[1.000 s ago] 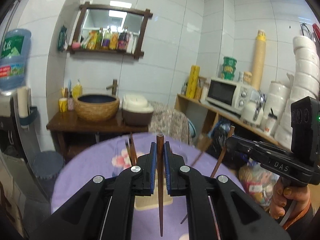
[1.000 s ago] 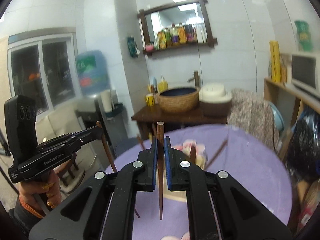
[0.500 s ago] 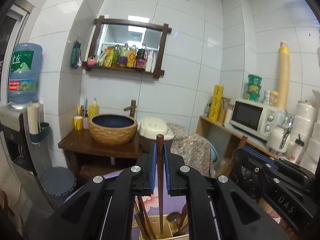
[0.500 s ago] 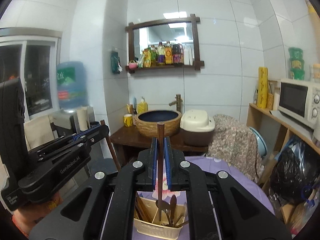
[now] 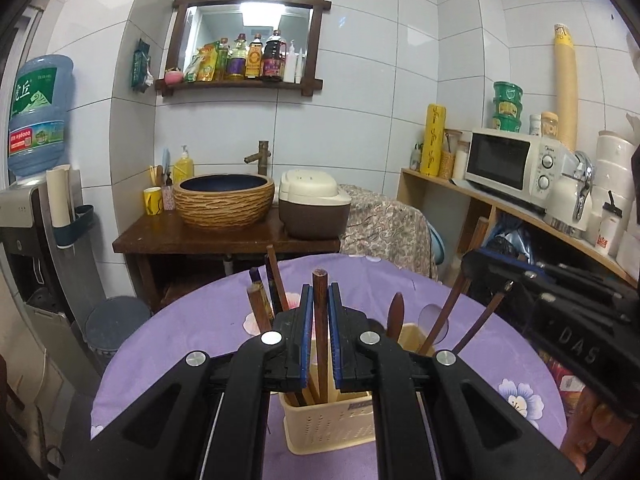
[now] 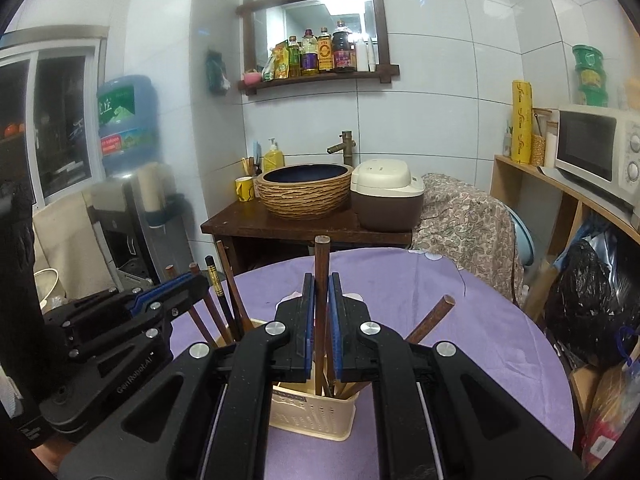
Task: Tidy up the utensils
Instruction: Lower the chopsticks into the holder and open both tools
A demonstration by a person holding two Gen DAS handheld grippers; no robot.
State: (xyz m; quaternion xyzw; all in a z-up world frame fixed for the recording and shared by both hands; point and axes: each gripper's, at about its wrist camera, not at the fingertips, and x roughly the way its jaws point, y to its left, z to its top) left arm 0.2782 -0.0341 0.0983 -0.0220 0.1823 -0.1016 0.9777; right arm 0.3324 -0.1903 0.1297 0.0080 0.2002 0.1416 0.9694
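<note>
Each gripper had its jaws clamped on one upright brown chopstick: the left gripper (image 5: 320, 332) on a chopstick (image 5: 320, 312), the right gripper (image 6: 321, 332) on another chopstick (image 6: 321, 280), both tips down inside the cream utensil holder (image 5: 332, 424) on the purple table (image 5: 192, 328). With sticks already crowding the holder, a tip could snag and tilt it. Only the right view showed the window (image 6: 52, 120) beyond the holder; only the left showed the whole microwave (image 5: 516, 164).
</note>
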